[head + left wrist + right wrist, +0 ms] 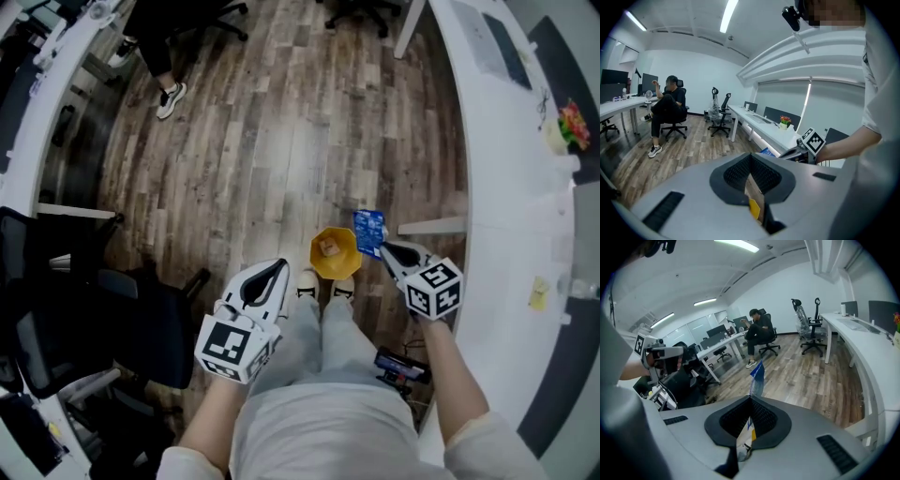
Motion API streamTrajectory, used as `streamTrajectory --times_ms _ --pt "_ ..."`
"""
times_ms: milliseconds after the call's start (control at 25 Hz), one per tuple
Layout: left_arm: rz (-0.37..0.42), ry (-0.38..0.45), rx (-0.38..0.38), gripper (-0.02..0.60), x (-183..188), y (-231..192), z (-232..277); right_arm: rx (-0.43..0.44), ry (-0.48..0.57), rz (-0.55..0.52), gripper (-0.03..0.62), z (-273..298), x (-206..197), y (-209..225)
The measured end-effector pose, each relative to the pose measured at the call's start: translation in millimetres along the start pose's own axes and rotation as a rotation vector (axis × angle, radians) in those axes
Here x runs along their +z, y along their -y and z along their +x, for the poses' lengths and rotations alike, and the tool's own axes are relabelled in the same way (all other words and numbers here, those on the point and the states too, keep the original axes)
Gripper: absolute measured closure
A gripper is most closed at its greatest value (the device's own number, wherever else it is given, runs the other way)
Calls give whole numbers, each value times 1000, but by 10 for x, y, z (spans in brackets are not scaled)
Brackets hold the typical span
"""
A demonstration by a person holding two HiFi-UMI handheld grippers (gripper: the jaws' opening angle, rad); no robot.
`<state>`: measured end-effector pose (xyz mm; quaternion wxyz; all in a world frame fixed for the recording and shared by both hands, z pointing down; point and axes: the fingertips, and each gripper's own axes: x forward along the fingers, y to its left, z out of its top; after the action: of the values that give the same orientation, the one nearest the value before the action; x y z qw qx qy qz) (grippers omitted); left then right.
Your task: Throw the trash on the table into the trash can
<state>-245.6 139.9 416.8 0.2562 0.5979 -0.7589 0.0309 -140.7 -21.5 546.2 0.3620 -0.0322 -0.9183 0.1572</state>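
Note:
A yellow trash can [349,246] stands on the wooden floor just past the person's shoes, with a small brown thing inside it. My right gripper [382,247] is shut on a blue and white wrapper [368,231] that hangs at the can's right rim. In the right gripper view the wrapper [757,378] sticks up past the closed jaw tips [751,398]. My left gripper [279,264] hovers left of the can; its tips meet [751,157] and nothing sticks out beyond them. The left gripper view shows the right gripper [787,153] and the wrapper [768,152] to the right.
A long curved white desk [506,187] runs down the right side, with a flower pot [567,127] and a yellow scrap [537,293] on it. A black office chair [141,323] stands at the left. A person sits on a chair farther off [668,110].

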Motion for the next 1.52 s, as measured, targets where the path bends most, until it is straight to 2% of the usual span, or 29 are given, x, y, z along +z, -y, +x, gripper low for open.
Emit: streamTrajectory --times_ms 120,360,560,720,920,1520 --pt "-22 -8 -11 581 -152 -83 182 11 -40 2 563 195 -199 131" --pt "-51 -97 -53 581 -670 -100 544 45 -113 30 563 518 -715 232" --pt "-85 -101 -69 580 -987 -158 848 83 -155 -3 563 831 -1084 282" --pt "-138 -98 -95 581 -1334 -197 1129 99 -174 16 563 1098 -1507 386" --pt "-183 -113 -93 581 -1820 -238 1395 104 -206 69 563 1414 -2034 516" --pt "-295 -189 -67 581 -2848 -412 1601 91 -283 172 563 2475 -3088 690"
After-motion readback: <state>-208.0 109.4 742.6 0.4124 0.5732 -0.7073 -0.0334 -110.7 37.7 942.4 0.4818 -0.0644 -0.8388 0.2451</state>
